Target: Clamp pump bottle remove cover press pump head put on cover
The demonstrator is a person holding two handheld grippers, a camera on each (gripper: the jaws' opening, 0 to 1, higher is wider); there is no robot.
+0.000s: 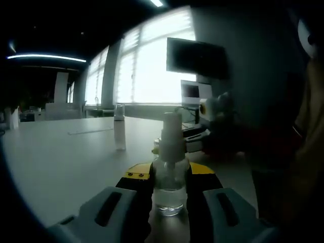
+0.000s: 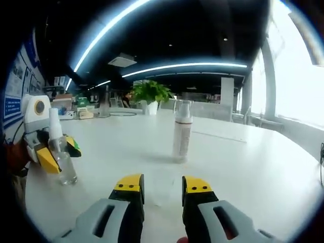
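Two bottles stand upright on a pale surface (image 2: 243, 167), well apart. In the left gripper view the left gripper (image 1: 169, 177) is clenched around the small clear pump bottle (image 1: 169, 172) — its yellow-tipped jaws press the glass body on both sides, and the white pump head rises above them, uncovered. The bottle's base is partly hidden between the jaws. Behind it stands the second, taller bottle (image 1: 119, 132), dim against bright windows; its details are hard to make out. The right of this view is dark: a blurred shape there cannot be identified.

The right gripper view shows the same scene from the other side. The right gripper (image 2: 162, 190) hangs released, jaws apart with nothing solid between them, though a faint clear shape on the surface in the gap is too indistinct to name. At far left the left gripper (image 2: 56, 151) grips the pump bottle (image 2: 62, 154). The taller bottle (image 2: 181, 130), with a clear cap, stands ahead of the open jaws
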